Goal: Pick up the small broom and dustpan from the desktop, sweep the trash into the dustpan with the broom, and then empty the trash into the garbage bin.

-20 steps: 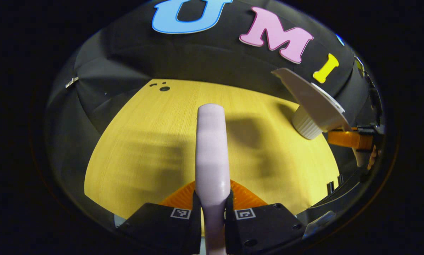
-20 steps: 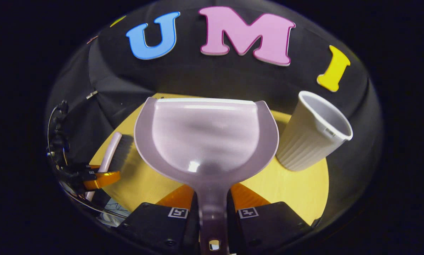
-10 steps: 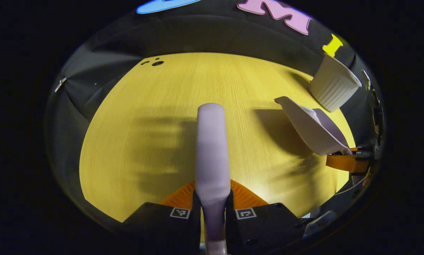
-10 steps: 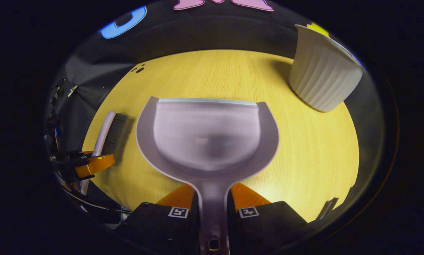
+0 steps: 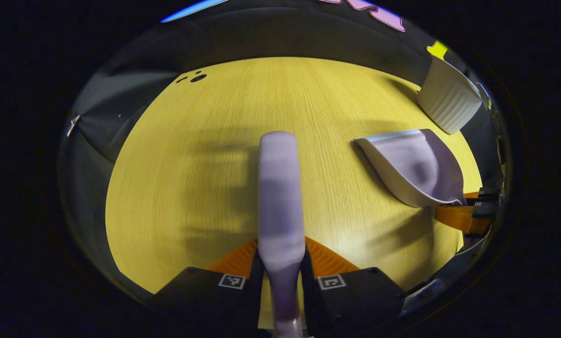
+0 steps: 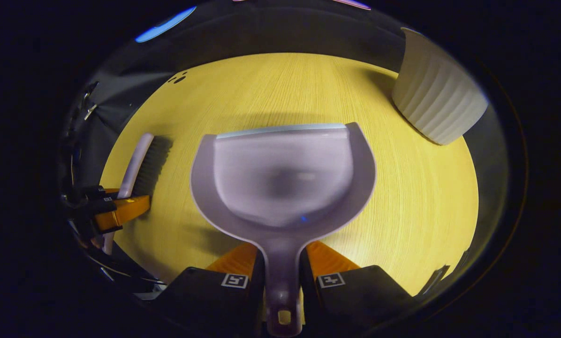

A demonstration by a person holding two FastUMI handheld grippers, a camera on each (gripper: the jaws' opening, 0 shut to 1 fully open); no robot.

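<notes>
You are gripping the broom (image 5: 280, 197) in the left gripper (image 5: 281, 277) and the dustpan (image 6: 283, 180) in the right gripper (image 6: 283, 277), apparently finishing after emptying, with the bin (image 6: 437, 110) at two o'clock

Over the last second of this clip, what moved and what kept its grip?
Both tongs tipped down toward the table: the wall slid up out of both views. The dustpan, a second ago raised by the garbage bin, has come down low over the wood, away from the bin. Unchanged: the left tongs stay clamped on the broom, the right tongs on the dustpan handle.
</notes>
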